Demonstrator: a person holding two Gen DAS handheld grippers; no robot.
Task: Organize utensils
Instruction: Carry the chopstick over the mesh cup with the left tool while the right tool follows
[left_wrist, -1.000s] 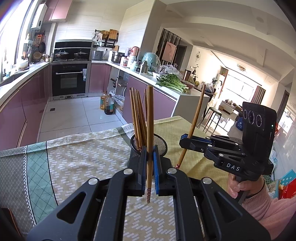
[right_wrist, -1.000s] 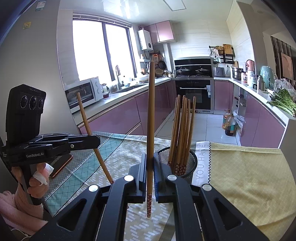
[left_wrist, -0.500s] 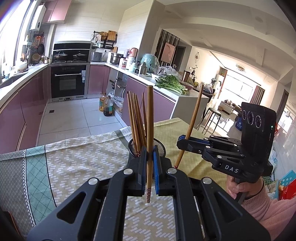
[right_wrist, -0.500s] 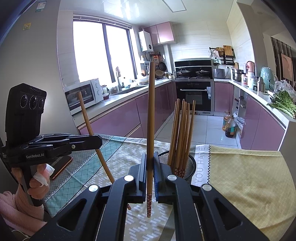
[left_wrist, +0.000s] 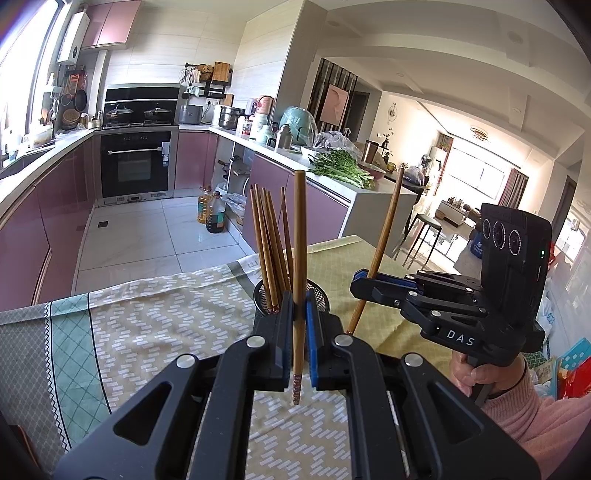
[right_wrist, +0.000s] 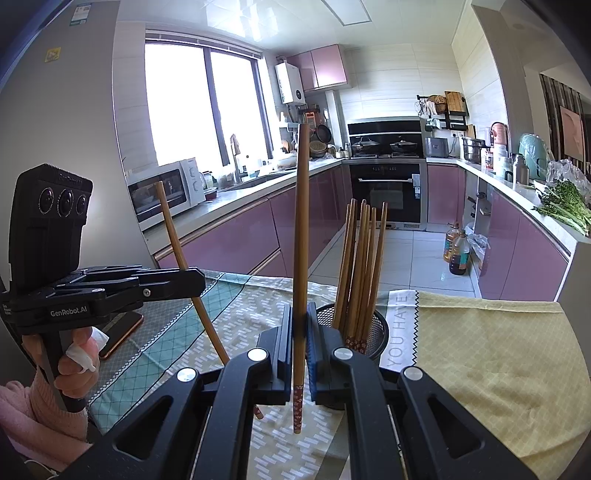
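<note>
My left gripper (left_wrist: 300, 314) is shut on one wooden chopstick (left_wrist: 300, 236), held upright over the table. My right gripper (right_wrist: 300, 325) is shut on another upright wooden chopstick (right_wrist: 302, 221). A black mesh holder (right_wrist: 376, 328) with several chopsticks (right_wrist: 360, 266) stands just beyond both grippers; it also shows in the left wrist view (left_wrist: 321, 295), partly hidden by my fingers. The right gripper (left_wrist: 360, 282) shows at the right of the left wrist view. The left gripper (right_wrist: 197, 284) shows at the left of the right wrist view.
The table carries a patterned green and yellow cloth (left_wrist: 155, 325). A phone (right_wrist: 122, 328) lies on the table's left side. Pink kitchen cabinets (right_wrist: 236, 240), an oven (left_wrist: 135, 162) and a counter with greens (left_wrist: 343, 168) lie beyond the table.
Both grippers have drifted slightly toward the mesh holder, each still holding its chopstick upright.
</note>
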